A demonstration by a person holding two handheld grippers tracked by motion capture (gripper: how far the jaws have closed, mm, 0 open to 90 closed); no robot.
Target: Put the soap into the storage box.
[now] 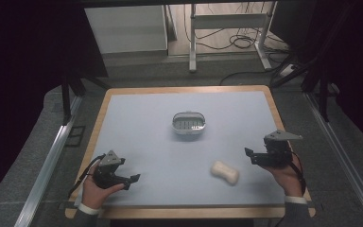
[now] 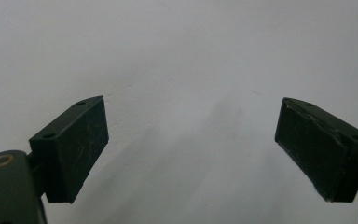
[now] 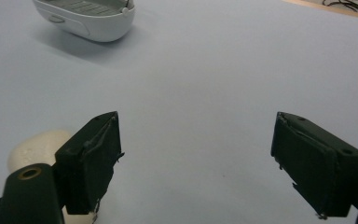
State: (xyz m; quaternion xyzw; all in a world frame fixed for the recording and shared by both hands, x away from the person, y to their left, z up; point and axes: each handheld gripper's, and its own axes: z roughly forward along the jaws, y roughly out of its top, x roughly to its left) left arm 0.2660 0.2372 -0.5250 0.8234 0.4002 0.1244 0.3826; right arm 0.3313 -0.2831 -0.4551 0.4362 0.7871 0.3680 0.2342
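A cream bar of soap lies on the pale blue mat, right of centre near the front. A white soap dish with a grey ribbed insert stands at the mat's middle. My right gripper hovers open just right of the soap, jaws pointing left. In the right gripper view the soap peeks out behind the left jaw, the dish sits far up left, and the right gripper holds nothing. My left gripper is open at the front left; the left gripper faces bare mat.
The blue mat covers a wooden table with a narrow rim exposed. Metal rails run along both sides. A white desk frame and loose cables stand on the floor beyond the table.
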